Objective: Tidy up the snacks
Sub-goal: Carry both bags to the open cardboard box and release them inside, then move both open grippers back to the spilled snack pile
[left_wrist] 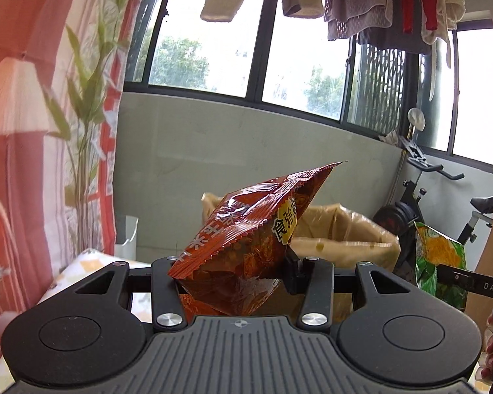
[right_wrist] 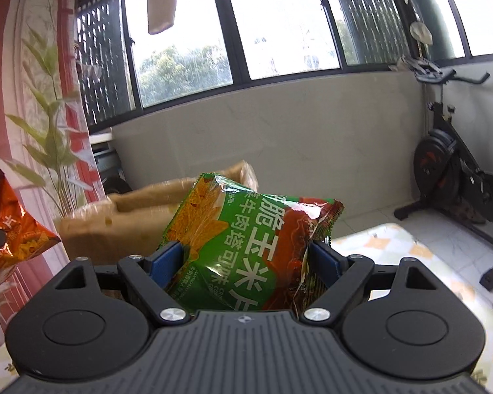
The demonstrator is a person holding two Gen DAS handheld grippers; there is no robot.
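My left gripper (left_wrist: 236,272) is shut on a red-orange snack bag (left_wrist: 246,229), which is held up in the air and tilted, one corner pointing up and right. My right gripper (right_wrist: 246,259) is shut on a green corn-chip bag (right_wrist: 246,239), its blue pads (right_wrist: 325,259) pressing on both sides. Each view shows the other hand's load at its edge: the green bag (left_wrist: 440,259) at the right of the left wrist view, the red-orange bag (right_wrist: 10,226) at the left of the right wrist view. Behind both bags stands an open brown cardboard box (left_wrist: 345,229) (right_wrist: 128,216).
A table with a yellow-checked white cloth (right_wrist: 394,246) lies below the grippers. An exercise bike (right_wrist: 453,170) stands at the right by the grey wall. A tall green plant (left_wrist: 85,105) and a red-patterned curtain are at the left. Laundry hangs above the windows.
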